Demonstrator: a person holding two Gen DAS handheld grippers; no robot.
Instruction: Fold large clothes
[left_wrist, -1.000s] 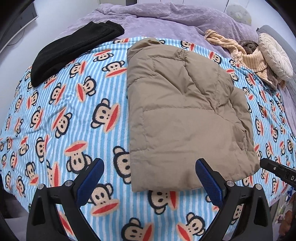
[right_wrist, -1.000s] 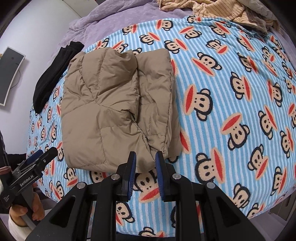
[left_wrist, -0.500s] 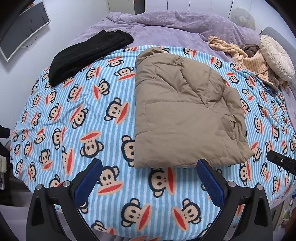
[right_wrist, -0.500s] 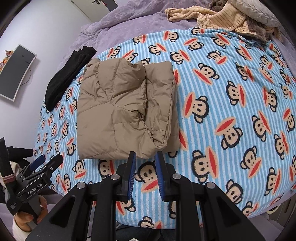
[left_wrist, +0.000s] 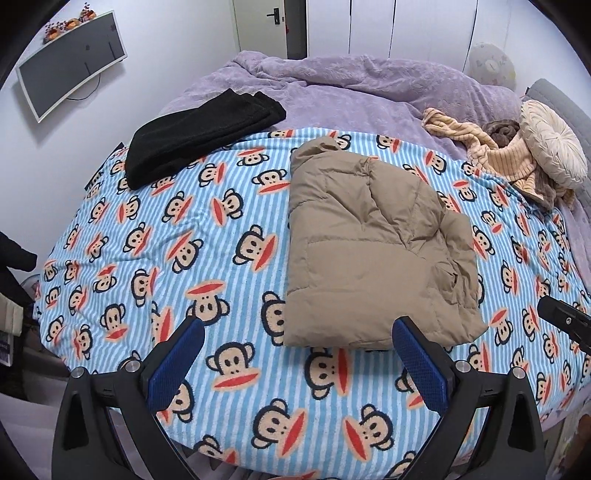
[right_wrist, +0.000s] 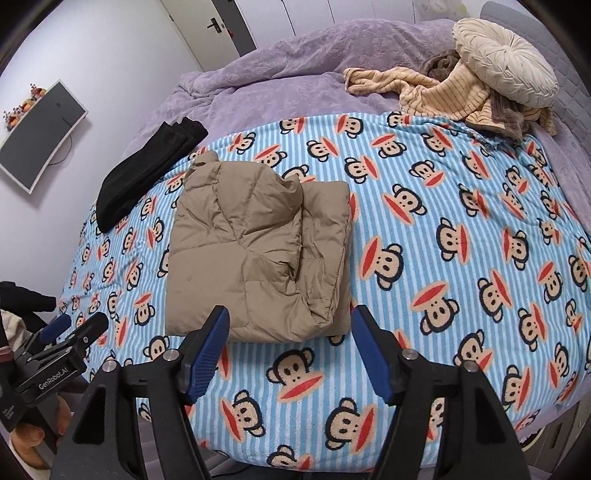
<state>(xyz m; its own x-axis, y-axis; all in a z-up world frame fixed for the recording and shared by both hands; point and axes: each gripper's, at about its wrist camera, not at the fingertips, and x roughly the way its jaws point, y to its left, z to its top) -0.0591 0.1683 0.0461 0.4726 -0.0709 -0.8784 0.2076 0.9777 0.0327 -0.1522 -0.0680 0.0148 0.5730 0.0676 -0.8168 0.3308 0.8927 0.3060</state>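
Observation:
A tan puffer jacket (left_wrist: 369, 251) lies folded into a thick rectangle on the blue striped monkey-print blanket (left_wrist: 192, 236); the right wrist view shows the same jacket (right_wrist: 255, 258) left of centre. My left gripper (left_wrist: 295, 354) hovers open over the blanket just short of the jacket's near edge, holding nothing. My right gripper (right_wrist: 291, 347) is open too, its blue pads astride the jacket's near right corner without touching it. The left gripper (right_wrist: 70, 332) also shows at the lower left of the right wrist view, in a person's hand.
A folded black garment (left_wrist: 199, 136) lies at the blanket's far left corner. A purple duvet (left_wrist: 351, 85) covers the head of the bed, with a beige striped garment (left_wrist: 491, 147) and a round cream cushion (left_wrist: 554, 147) at far right. A wall monitor (left_wrist: 70, 85) hangs left.
Both grippers have pulled back and up from the jacket, so more of the bed shows. The right gripper, shut before, has opened. The jacket has stayed put.

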